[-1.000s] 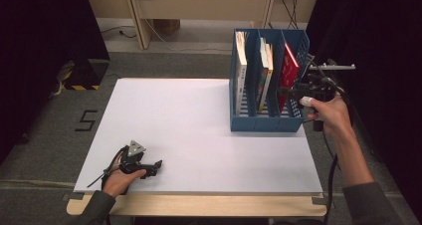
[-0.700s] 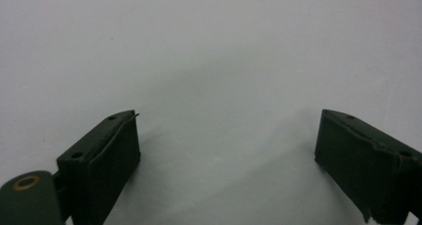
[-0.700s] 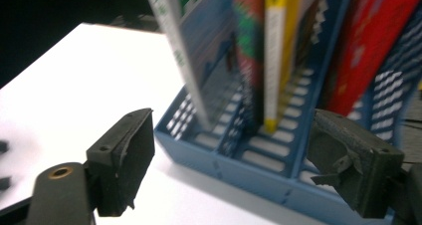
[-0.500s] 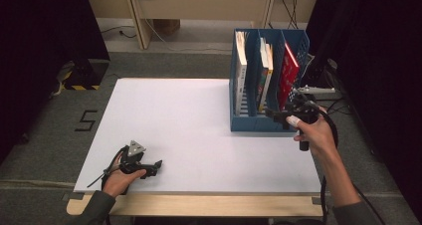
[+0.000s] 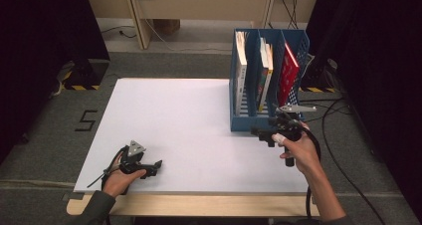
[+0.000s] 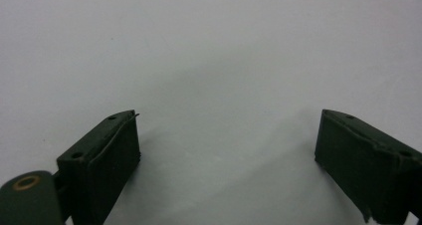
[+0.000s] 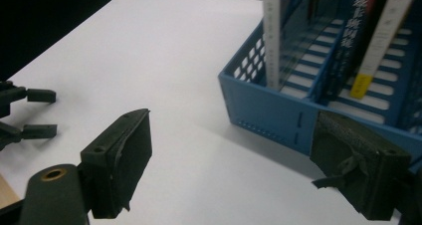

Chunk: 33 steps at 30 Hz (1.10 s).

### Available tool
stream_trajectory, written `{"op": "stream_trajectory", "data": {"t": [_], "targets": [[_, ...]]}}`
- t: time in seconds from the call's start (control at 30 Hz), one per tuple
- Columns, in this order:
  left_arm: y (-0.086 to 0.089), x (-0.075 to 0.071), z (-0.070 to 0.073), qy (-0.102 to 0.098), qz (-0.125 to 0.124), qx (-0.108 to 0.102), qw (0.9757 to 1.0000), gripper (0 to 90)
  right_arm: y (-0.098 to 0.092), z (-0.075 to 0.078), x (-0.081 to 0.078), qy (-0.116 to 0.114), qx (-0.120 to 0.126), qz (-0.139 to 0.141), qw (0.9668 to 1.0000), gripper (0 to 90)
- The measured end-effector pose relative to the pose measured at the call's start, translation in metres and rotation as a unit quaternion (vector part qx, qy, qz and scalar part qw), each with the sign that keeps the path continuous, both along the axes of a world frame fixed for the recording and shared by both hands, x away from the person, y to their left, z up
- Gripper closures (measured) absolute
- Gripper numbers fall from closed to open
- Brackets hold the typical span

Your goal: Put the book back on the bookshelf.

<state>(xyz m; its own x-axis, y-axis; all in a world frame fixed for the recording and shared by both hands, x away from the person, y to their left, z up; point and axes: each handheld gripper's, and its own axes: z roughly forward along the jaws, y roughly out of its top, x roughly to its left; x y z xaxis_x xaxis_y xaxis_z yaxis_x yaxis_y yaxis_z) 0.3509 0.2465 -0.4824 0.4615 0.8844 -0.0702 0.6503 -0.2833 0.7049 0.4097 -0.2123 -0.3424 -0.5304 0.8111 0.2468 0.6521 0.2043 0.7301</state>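
Blue slotted file rack (image 5: 249, 120), red book (image 5: 287, 78), white table (image 5: 184, 115), black grippers.

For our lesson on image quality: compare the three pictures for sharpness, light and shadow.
High view: even light, white tabletop bright, surroundings dark, blue file rack fairly sharp. Left gripper view: the jaws are dark and soft-edged, casting faint shadows on the plain white surface. Right gripper view: the near jaws are blurred, the books clearer, and the rack throws a soft shadow on the tabletop.

High view overhead; gripper views close, sharing table (image 5: 199, 120).
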Motion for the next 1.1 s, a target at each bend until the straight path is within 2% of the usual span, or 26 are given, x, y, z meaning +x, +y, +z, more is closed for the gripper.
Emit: {"op": "stream_trajectory", "data": {"t": [0.23,0.43,0.5,0.67,0.87,0.9,1.1], "targets": [[0.000,0.000,0.000,0.001,0.000,0.000,1.0000,9.6,0.011,-0.013,-0.008,0.000,0.007,0.012,0.9999,17.8],[0.000,0.000,0.000,0.001,0.000,0.000,1.0000,9.6,0.016,-0.035,-0.014,0.015,0.002,0.015,0.9998,17.9],[0.000,0.000,0.000,0.001,0.000,0.000,1.0000,9.6,0.018,-0.044,-0.017,0.021,0.009,0.017,0.9996,17.5],[0.000,0.000,0.000,0.000,0.001,-0.001,1.0000,9.5,0.020,-0.055,-0.022,0.020,0.006,0.020,0.9996,16.6],[0.000,0.000,0.000,0.000,0.001,-0.001,1.0000,9.6,0.021,-0.075,-0.028,0.035,0.007,0.024,0.9991,16.7],[0.000,0.000,0.000,0.000,0.001,-0.001,1.0000,9.6,0.021,-0.082,-0.030,0.043,0.003,0.025,0.9988,16.9],[0.000,0.000,0.000,0.000,0.001,-0.001,1.0000,9.6,0.022,-0.097,-0.034,0.060,-0.010,0.022,0.9979,17.8]]}}
